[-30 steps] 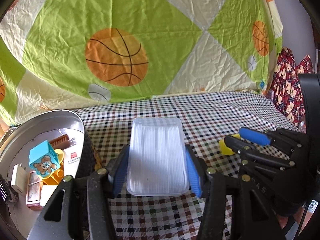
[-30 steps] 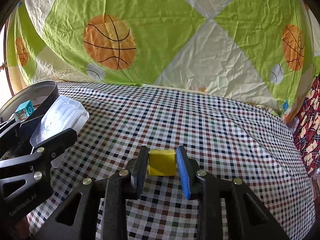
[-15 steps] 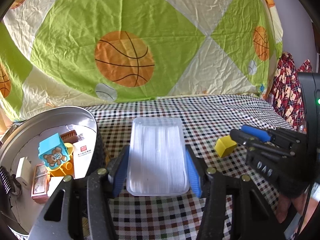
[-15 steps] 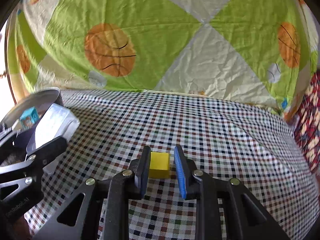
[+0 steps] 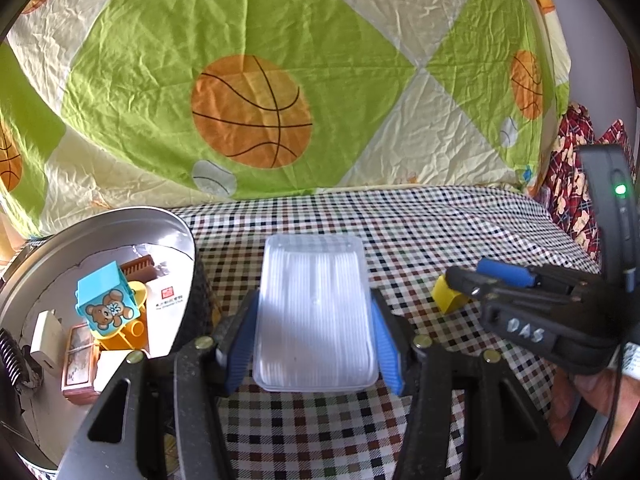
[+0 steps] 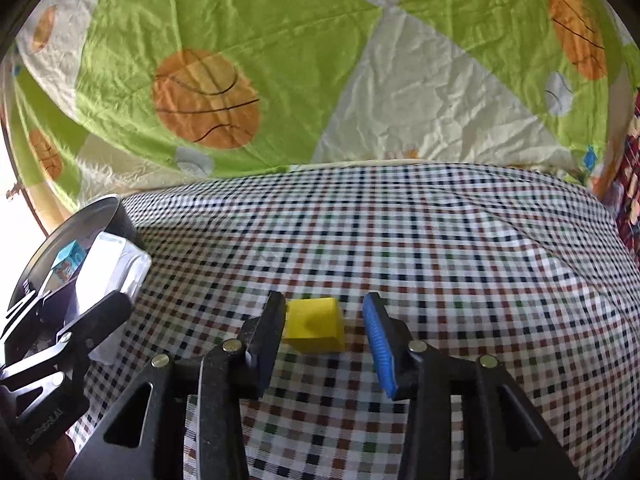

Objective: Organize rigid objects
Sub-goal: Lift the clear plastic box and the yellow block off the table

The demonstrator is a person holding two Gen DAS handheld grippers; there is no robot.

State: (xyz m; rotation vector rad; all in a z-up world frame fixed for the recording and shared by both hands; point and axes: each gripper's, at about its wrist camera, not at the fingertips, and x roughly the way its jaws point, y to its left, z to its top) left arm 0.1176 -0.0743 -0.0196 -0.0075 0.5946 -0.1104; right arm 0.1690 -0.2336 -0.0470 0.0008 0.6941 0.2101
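A clear plastic box (image 5: 314, 320) is pinched at its sides between the blue pads of my left gripper (image 5: 314, 300), which is shut on it just above the checked cloth. The same box (image 6: 116, 260) shows at the left edge of the right wrist view. A small yellow block (image 6: 314, 330) lies on the cloth between the fingers of my right gripper (image 6: 324, 304). Its jaws are opening: the left finger is close beside the block and a clear gap shows at the right pad. In the left wrist view the yellow block (image 5: 450, 300) sits at the right gripper's tips.
A round metal tin (image 5: 120, 220) stands at the left, holding a blue bear block (image 5: 106, 300), an orange piece (image 5: 128, 330), cards and small boxes. A checked cloth (image 6: 440, 240) covers the surface. A basketball-print sheet (image 5: 280, 80) hangs behind.
The right gripper's jaws closed tightly on the yellow block, then parted, leaving it on the cloth. The left gripper keeps its hold on the box; more of the tin has come into its view.
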